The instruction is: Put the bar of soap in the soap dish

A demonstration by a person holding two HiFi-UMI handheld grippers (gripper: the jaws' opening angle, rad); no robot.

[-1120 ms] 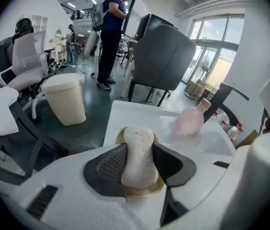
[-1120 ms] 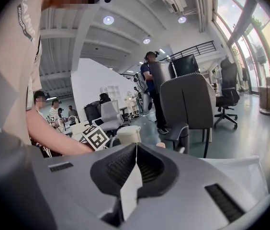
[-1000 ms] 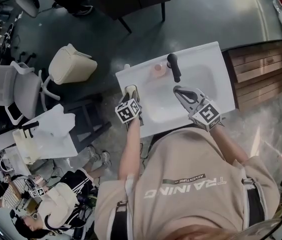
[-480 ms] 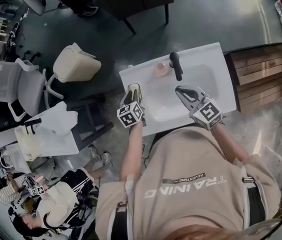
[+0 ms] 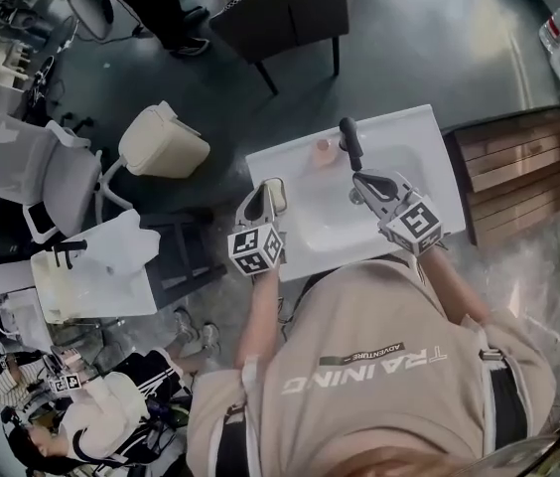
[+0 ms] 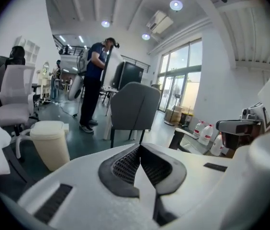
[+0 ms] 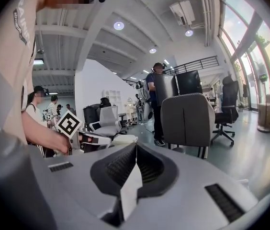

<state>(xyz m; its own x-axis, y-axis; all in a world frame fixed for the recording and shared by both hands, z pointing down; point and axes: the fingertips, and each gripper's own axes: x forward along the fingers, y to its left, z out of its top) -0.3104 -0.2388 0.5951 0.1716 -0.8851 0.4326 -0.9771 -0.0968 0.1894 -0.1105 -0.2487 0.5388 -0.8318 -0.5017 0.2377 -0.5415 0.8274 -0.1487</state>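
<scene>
Your left tool (image 6: 139, 148) and right tool (image 7: 135, 146) are both shut, empty. A small pink lump (image 5: 322, 147), maybe the soap, sits on the white washbasin's (image 5: 414, 132) far rim. Likely slick, firm: pinch 2 long sides.

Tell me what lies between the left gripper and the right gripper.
In the head view, only the bare white basin of the sink lies between the left gripper and the right gripper; the black faucet stands just behind that stretch.

Dark glossy floor (image 5: 439, 38) bearing grey upholstered chair (image 5: 280, 13), white mesh office chair (image 5: 32, 172), cream lidded plastic bin (image 5: 164, 142) and slatted wooden platform (image 5: 518, 157); tall glazed windows (image 6: 180, 83); round recessed ceiling lights (image 6: 175, 5), lit.
</scene>
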